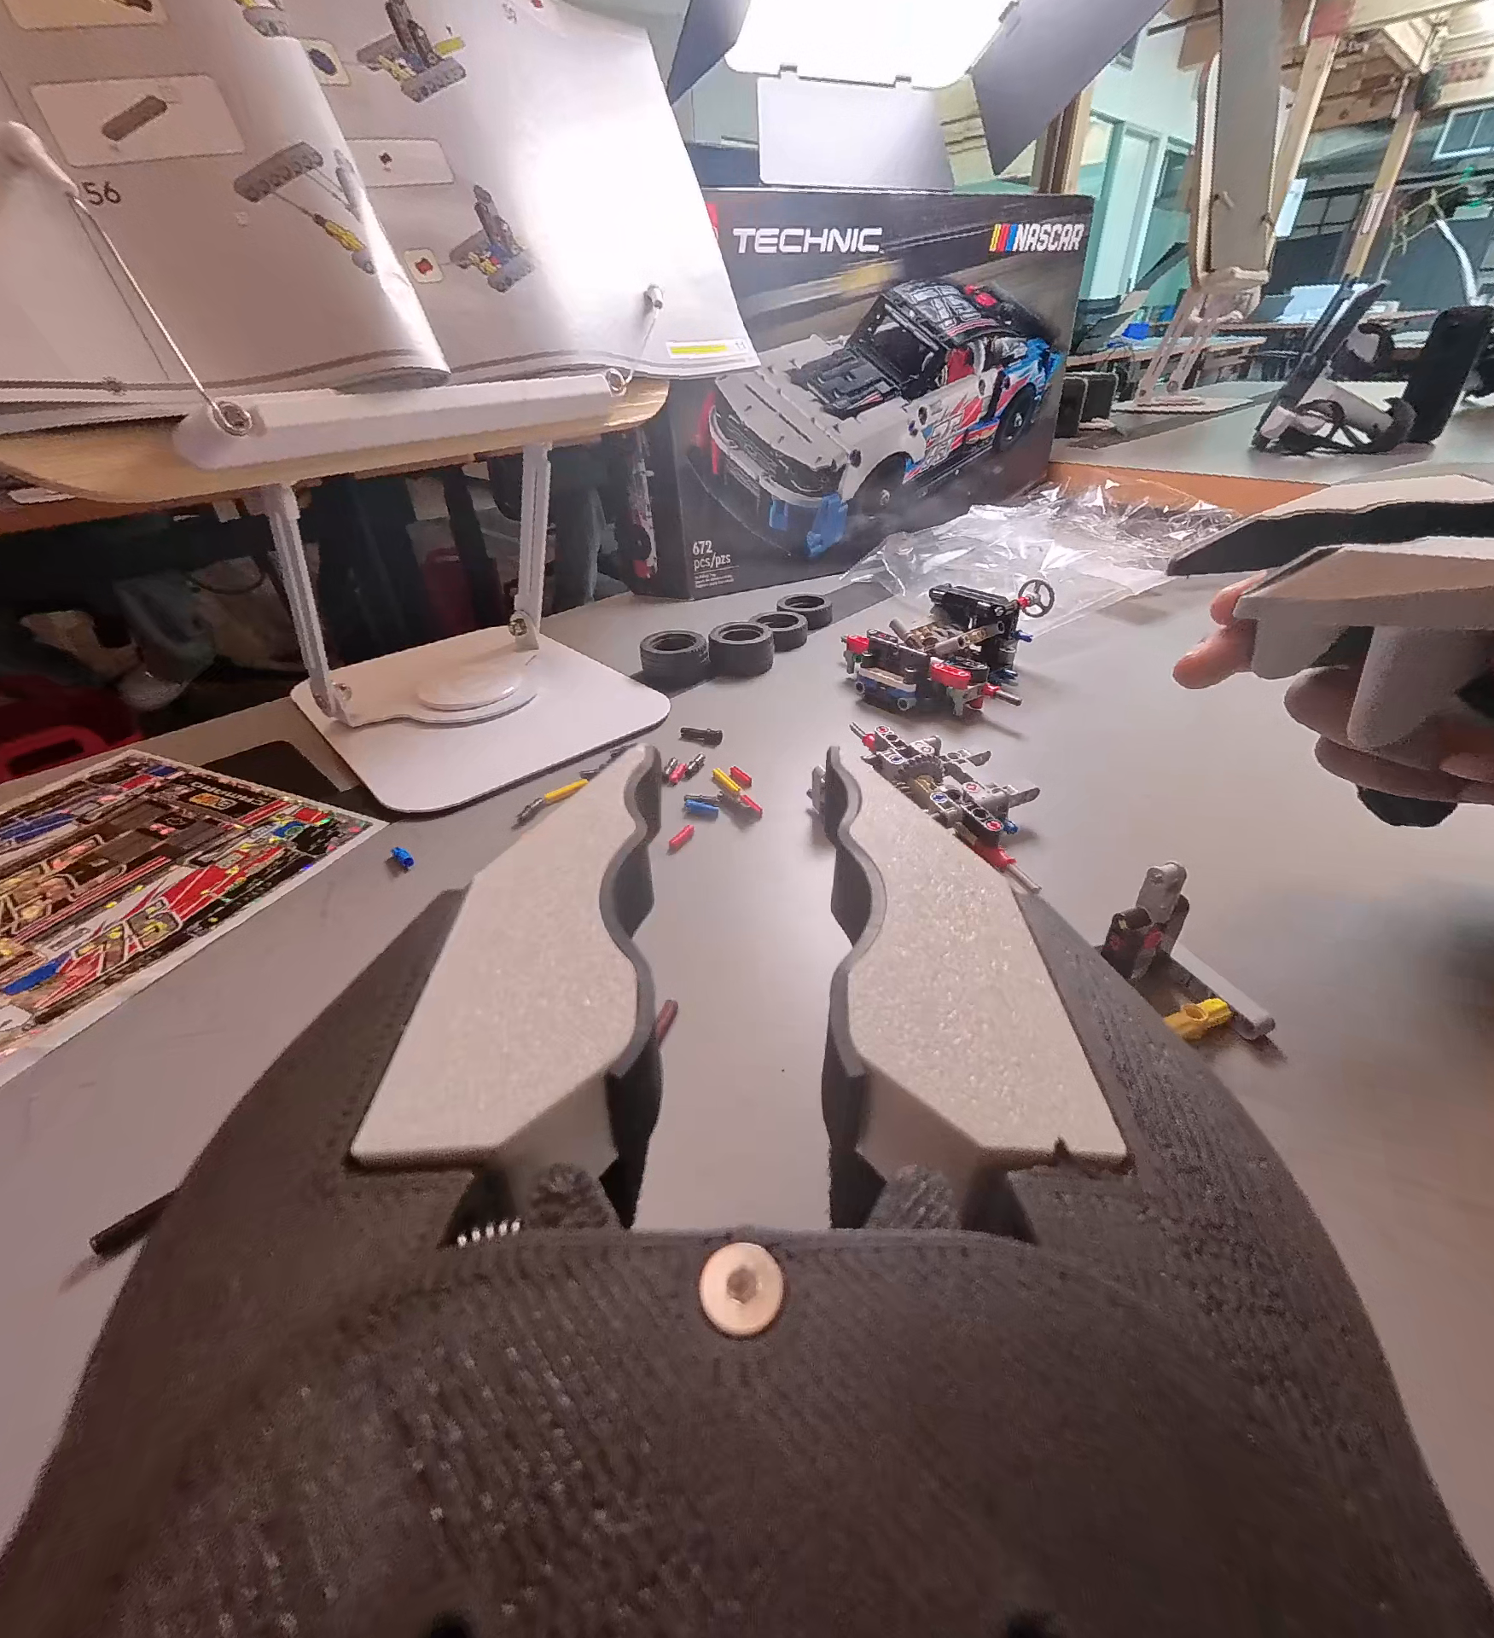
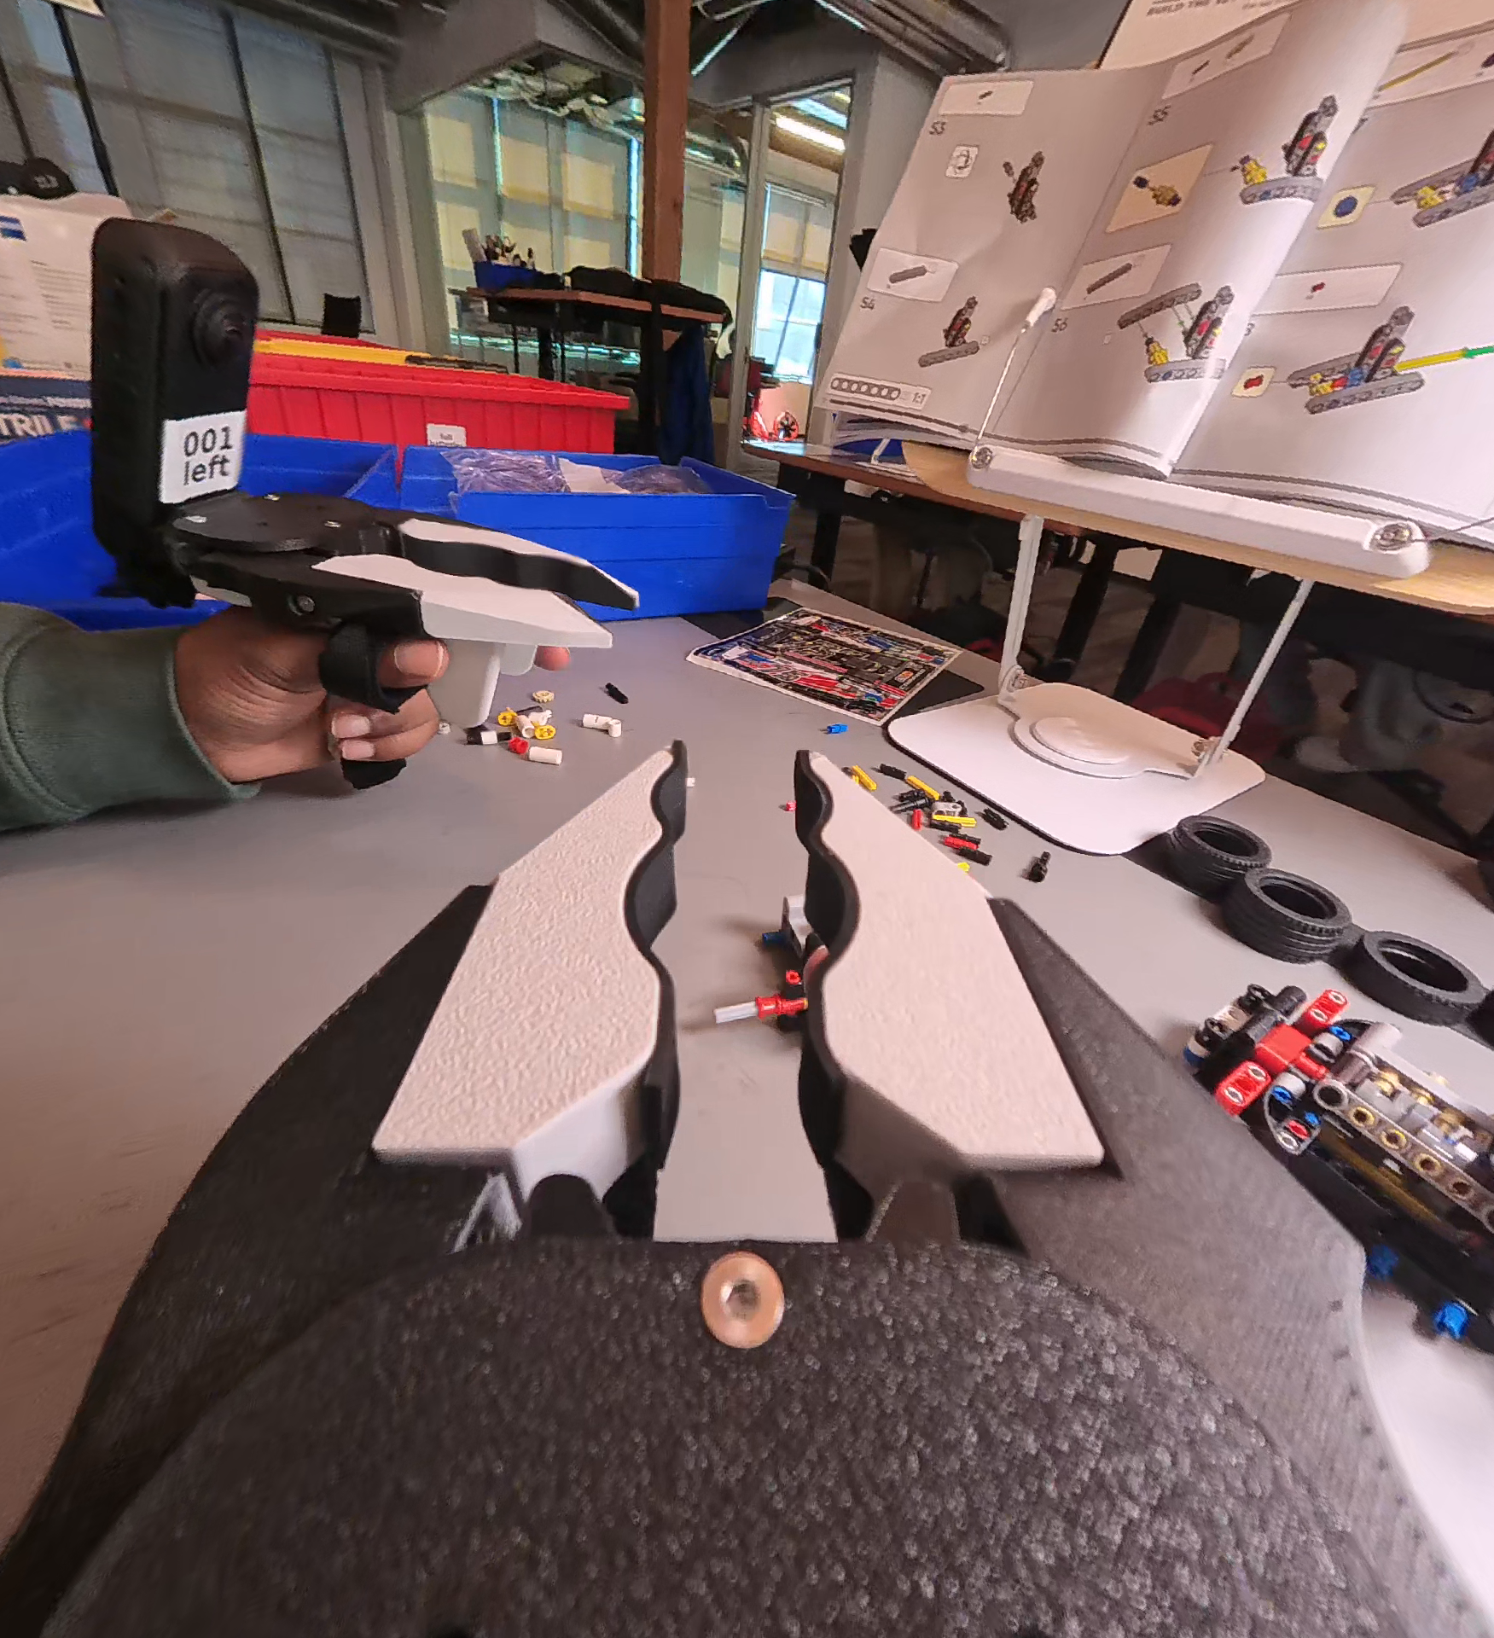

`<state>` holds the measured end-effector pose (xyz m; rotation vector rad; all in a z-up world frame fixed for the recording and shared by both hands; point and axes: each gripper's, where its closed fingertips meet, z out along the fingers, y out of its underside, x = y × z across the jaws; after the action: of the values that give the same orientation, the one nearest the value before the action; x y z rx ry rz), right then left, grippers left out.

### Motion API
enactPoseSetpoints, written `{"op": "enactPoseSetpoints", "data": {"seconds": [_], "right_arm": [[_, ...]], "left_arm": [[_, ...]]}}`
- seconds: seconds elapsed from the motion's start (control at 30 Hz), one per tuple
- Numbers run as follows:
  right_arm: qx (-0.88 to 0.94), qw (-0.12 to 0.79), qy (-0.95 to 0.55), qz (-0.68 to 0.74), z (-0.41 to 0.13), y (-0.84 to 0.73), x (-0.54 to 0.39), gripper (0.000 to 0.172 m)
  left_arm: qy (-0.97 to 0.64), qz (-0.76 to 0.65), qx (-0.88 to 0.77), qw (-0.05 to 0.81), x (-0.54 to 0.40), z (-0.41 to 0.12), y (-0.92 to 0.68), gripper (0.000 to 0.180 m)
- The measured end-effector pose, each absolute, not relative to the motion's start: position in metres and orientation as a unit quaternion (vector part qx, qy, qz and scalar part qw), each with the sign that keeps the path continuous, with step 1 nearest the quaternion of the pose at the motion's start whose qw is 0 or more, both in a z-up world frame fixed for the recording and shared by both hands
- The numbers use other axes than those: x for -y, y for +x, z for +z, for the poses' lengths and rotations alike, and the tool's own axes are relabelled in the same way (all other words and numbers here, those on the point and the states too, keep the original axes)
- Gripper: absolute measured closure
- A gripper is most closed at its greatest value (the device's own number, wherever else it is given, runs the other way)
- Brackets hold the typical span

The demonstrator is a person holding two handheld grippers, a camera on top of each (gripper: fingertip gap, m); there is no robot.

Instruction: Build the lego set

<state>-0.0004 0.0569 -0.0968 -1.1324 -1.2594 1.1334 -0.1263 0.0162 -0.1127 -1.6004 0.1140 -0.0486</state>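
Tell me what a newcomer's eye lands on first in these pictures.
Probably the open instruction booklet, propped on a white stand at the table's far side. Next, the boxed car kit with a row of black tyres before it, and a half-built chassis beyond the left gripper, whose jaws hang open over scattered coloured pins.

My instruction booklet (image 1: pixel 300 222) sits open on its white stand (image 1: pixel 477 718). Four black tyres (image 1: pixel 734 638) line up before the kit box (image 1: pixel 885 372) (sticker sheet (image 1: pixel 105 895) lying flat nearby).

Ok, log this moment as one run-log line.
left gripper: open, holds nothing, above loose pins | right gripper: open, holds nothing, above grey table | four tyres in row | instruction booklet on stand
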Motion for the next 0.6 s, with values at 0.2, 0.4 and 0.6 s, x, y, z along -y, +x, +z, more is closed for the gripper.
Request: {"op": "enactPoseSetpoints", "data": {"seconds": [0.2, 0.4, 0.6], "right_arm": [[0.510, 0.534, -0.482, 0.471, -0.095, 0.002, -0.064, 0.156], [0.500, 0.555, -0.489, 0.451, -0.097, 0.003, -0.073, 0.158], [0.500, 0.569, -0.488, 0.434, -0.101, 0.001, -0.077, 0.159]], "left_arm": [[-0.706, 0.007, -0.032, 0.707, -0.012, -0.106, -0.136, 0.147], [-0.696, 0.050, 0.001, 0.716, -0.014, -0.093, -0.155, 0.148], [-0.655, 0.072, 0.034, 0.751, -0.053, -0.017, -0.194, 0.157]]}}
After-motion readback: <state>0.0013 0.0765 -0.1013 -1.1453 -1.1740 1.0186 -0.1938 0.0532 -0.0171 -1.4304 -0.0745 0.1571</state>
